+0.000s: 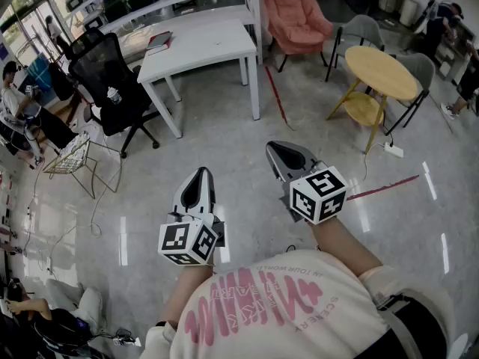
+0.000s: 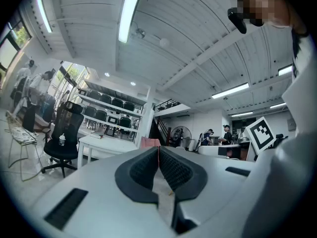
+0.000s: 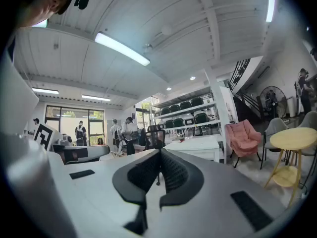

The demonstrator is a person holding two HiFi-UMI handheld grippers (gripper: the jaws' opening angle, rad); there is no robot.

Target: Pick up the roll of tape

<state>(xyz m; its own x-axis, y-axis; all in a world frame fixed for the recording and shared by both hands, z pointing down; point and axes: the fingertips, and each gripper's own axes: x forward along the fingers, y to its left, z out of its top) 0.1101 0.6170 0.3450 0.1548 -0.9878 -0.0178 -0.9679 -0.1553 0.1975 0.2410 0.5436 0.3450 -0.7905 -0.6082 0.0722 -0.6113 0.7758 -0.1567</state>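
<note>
Jaws of left gripper (image 1: 200,179) and right gripper (image 1: 283,155) closed, empty, above floor (image 1: 224,122). No tape roll visible; arriving with jaws closed would likely knock it away.

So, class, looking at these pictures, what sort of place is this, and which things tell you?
Most likely an open-plan office or workspace: a white desk with a black office chair beside it, a round yellow table and a pink armchair.
</note>
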